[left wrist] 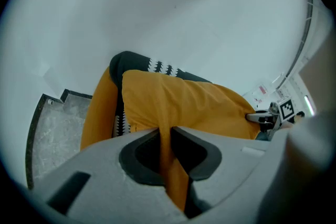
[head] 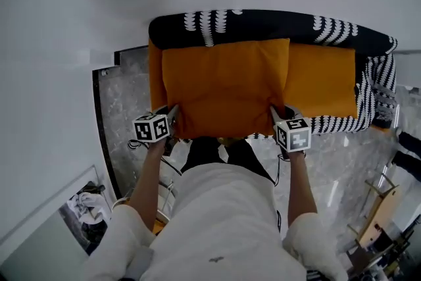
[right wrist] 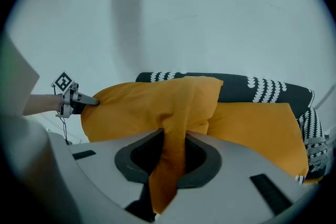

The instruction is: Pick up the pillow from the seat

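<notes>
An orange pillow point(head: 227, 85) hangs in front of a black-and-white patterned seat point(head: 276, 24) with an orange seat cushion point(head: 322, 79). My left gripper point(head: 176, 116) is shut on the pillow's near left corner, with a fold of orange fabric point(left wrist: 170, 165) pinched between its jaws. At the near right corner, my right gripper point(head: 275, 114) is likewise shut on a fold of the pillow point(right wrist: 173, 149). The pillow point(left wrist: 184, 107) stretches between the two grippers. From the right gripper view, the left gripper point(right wrist: 94, 102) shows at the pillow's far corner.
A white wall rises behind the seat. Grey marble floor point(head: 128, 108) lies to the left and right of it. A wooden stand point(head: 378, 207) is at the lower right, and a white bin with crumpled paper point(head: 82, 204) at the lower left. The person's legs are directly below.
</notes>
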Action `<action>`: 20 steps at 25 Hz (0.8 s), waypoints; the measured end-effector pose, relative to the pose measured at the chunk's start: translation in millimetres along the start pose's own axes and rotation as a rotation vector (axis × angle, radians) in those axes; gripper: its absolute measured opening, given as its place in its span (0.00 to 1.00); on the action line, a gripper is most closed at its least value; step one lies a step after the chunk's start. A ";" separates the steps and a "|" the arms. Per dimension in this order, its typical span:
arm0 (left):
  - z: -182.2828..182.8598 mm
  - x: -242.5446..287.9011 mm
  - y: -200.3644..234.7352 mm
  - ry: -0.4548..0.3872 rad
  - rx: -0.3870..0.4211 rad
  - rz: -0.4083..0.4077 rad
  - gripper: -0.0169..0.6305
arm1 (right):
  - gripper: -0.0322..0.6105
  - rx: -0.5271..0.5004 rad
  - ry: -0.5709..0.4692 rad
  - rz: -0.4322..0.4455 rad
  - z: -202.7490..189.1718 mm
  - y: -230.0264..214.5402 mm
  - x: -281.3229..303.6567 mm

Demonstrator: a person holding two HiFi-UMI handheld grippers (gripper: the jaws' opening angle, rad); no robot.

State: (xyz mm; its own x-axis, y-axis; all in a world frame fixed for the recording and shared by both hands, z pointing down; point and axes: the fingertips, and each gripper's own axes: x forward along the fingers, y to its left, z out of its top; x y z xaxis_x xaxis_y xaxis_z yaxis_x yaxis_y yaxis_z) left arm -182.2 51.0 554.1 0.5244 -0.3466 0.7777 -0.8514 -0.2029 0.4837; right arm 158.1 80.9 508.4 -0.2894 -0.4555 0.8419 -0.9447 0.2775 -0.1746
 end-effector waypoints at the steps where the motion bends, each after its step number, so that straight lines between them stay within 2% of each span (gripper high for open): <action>1: 2.8 -4.0 -5.2 -0.007 0.008 0.000 0.11 | 0.16 0.006 -0.012 -0.003 0.4 -0.9 -6.2; 10: 45.1 -34.8 -55.7 -0.123 0.110 -0.034 0.10 | 0.16 0.044 -0.140 -0.059 16.4 -13.1 -67.0; 20: 101.2 -81.0 -111.4 -0.300 0.181 -0.096 0.09 | 0.16 0.029 -0.344 -0.151 61.5 -22.0 -143.1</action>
State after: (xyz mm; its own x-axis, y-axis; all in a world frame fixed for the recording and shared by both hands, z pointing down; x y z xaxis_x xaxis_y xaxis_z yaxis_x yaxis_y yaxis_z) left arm -130.9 9.0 396.7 0.5988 -0.5658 0.5668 -0.8003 -0.3969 0.4493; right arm 210.8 88.0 360.4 -0.1767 -0.7480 0.6397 -0.9832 0.1639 -0.0799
